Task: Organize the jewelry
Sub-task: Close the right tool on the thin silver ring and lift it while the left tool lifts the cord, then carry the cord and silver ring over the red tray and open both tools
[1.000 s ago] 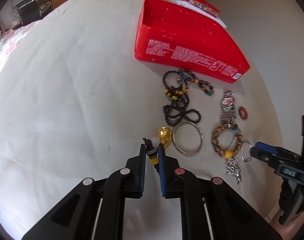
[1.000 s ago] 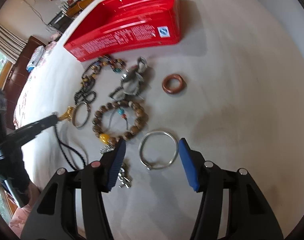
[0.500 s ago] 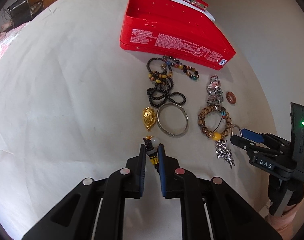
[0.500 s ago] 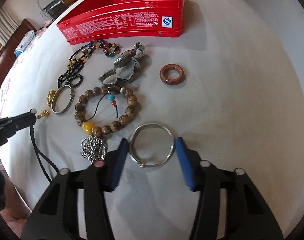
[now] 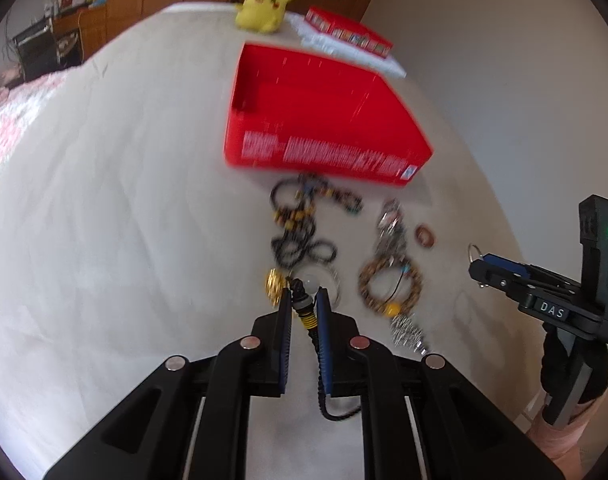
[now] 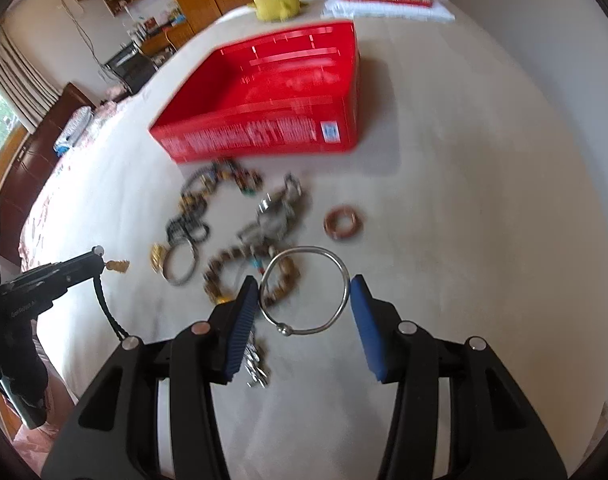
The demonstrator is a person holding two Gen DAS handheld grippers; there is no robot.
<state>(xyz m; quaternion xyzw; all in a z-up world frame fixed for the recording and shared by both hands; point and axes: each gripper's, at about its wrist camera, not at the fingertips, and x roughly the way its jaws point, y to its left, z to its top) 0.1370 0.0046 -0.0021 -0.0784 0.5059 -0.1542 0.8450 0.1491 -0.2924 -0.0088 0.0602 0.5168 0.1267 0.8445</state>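
Both claws risen; right claw (image 5: 482, 268) marked "DAS".

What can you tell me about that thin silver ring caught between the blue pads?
The silver bangle is a thin, shiny metal hoop with a small ball bead at its near edge. It lies roughly flat, clamped across its width by the right hand-held gripper, both blue pads pressing its rim. It appears raised above the bed sheet, over the brown bead bracelet.

We see our black left gripper (image 5: 304, 308) and right gripper (image 6: 304, 300): blue ribbed pads, silver screws, "DAS" label, green light.
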